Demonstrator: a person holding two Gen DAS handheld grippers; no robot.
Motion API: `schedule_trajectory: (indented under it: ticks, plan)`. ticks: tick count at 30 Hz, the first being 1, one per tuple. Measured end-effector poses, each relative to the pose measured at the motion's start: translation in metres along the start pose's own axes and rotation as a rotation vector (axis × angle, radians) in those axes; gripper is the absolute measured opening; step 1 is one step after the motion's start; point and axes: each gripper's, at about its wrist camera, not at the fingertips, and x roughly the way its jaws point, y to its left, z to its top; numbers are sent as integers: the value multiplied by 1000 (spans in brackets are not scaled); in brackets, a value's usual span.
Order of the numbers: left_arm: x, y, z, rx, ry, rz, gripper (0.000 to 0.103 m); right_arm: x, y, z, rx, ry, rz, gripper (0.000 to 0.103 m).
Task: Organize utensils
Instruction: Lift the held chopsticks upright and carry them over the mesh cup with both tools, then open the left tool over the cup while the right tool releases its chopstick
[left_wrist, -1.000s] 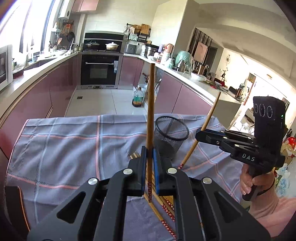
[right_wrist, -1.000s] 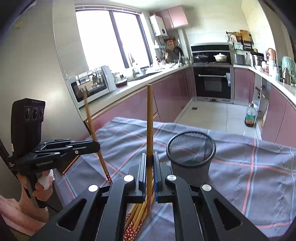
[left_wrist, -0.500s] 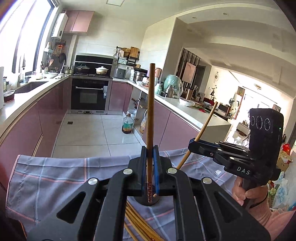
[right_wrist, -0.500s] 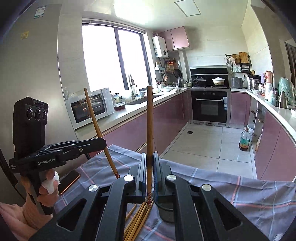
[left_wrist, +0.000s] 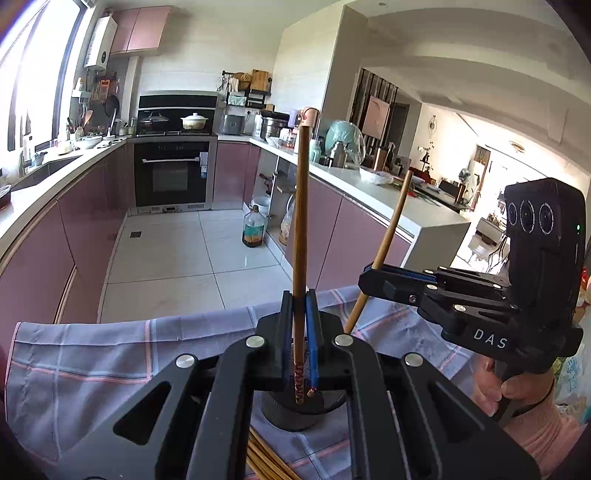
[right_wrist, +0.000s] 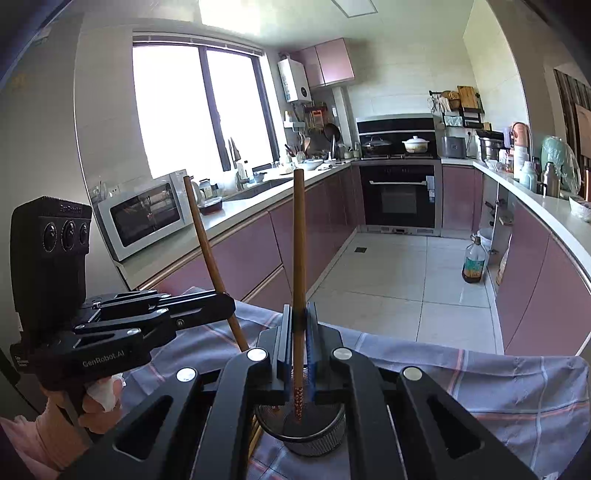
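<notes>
My left gripper (left_wrist: 299, 295) is shut on an upright wooden chopstick (left_wrist: 300, 221) with a red patterned tip. That tip hangs over the mouth of the black mesh cup (left_wrist: 295, 417). My right gripper (right_wrist: 300, 308) is shut on a second upright chopstick (right_wrist: 298, 258), whose tip also hangs over the mesh cup (right_wrist: 325, 439). Each wrist view shows the other gripper from the side: the right gripper (left_wrist: 369, 277) with its slanted chopstick (left_wrist: 388, 229), and the left gripper (right_wrist: 225, 306) with its own chopstick (right_wrist: 207, 251). Several loose chopsticks (left_wrist: 262, 461) lie on the cloth, mostly hidden by the fingers.
A grey-blue checked cloth (left_wrist: 92, 350) covers the table, and its far edge drops to the kitchen floor. Beyond it are purple cabinets, an oven (left_wrist: 170, 177) and a bottle (left_wrist: 254, 229) on the floor. A hand in a pink sleeve (left_wrist: 517, 387) holds the right gripper.
Both grippers rose with their chopsticks and moved forward over the mesh cup. The cup stood ahead of the fingers before and now sits under them.
</notes>
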Motion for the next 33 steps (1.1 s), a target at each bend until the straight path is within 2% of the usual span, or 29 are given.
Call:
schedule_trajectory:
  ticks: [7, 15, 28, 31, 33]
  plan:
    - [40, 1, -19, 5, 88, 7, 8, 24, -9, -12, 36, 95, 12, 5]
    - [66, 16, -33, -16, 138, 8, 8, 38, -15, -15, 59, 144, -11, 7]
    - [71, 35, -37, -39, 139, 53, 11, 53, -18, -11, 94, 153, -39, 14]
    - [68, 36, -38, -37, 127, 66, 14, 53, -19, -10, 91, 146, -44, 17]
    - [65, 37, -39, -36, 118, 75, 16, 51, -19, -10, 87, 137, -52, 24]
